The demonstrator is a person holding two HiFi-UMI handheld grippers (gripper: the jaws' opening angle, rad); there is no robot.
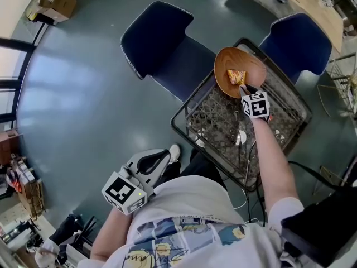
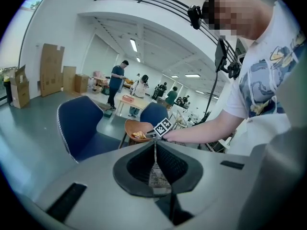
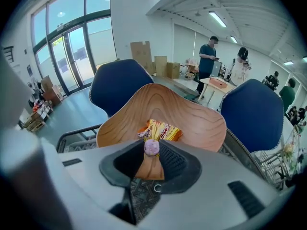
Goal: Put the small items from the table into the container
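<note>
Grey floor, navy chairs (image 1: 159,38), and a wire-mesh counter (image 1: 215,119) with the wooden bowl (image 1: 223,71) at its far corner. The right gripper (image 1: 243,88) hangs over the bowl, jaws pinching a small pink ball (image 3: 152,147) just above the yellow packet (image 3: 160,130) lying inside. The left gripper (image 2: 154,147), near the person's waist, has its jaws pressed together, empty.

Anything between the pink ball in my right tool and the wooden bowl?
Nothing visible. The right tool holds the pink ball at the open mouth of the wooden bowl; only a yellow packet lies inside, bare wood around it.
</note>
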